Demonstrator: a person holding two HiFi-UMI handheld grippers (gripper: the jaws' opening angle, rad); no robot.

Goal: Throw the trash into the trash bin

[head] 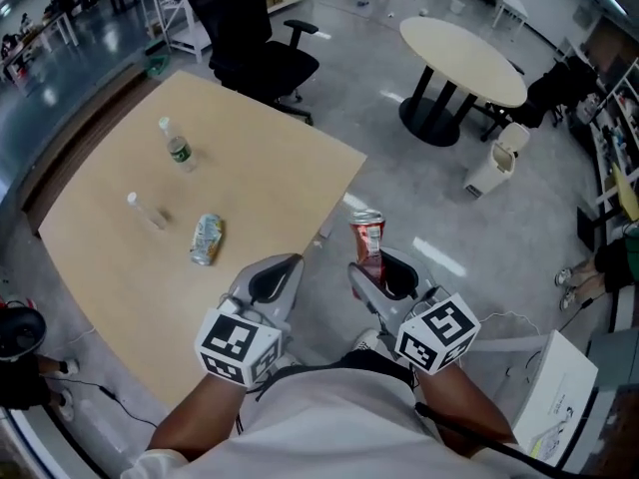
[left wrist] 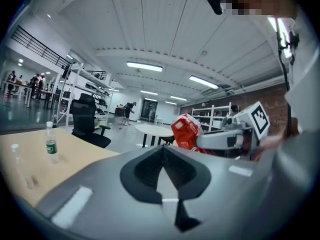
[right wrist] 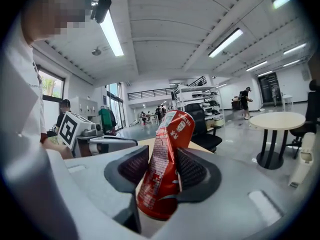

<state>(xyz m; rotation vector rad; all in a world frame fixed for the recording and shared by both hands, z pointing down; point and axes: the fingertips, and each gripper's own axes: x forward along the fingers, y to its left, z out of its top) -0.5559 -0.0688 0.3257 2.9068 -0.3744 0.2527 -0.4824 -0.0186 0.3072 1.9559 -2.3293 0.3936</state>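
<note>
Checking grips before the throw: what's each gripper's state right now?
Left gripper: shut, empty.
Right gripper: shut on the can.

Red, tan, white, grey

The can (right wrist: 165, 169) is red with white marks, the bench (head: 250, 158) light tan, the trash bin (head: 496, 164) white, the left gripper (head: 285, 267) and right gripper (head: 371, 267) grey with black-and-white squares.

Head view steeply down; 2 gripper views level, close behind their fingers (right wrist: 192, 169); round table (head: 464, 58) in all 3.
</note>
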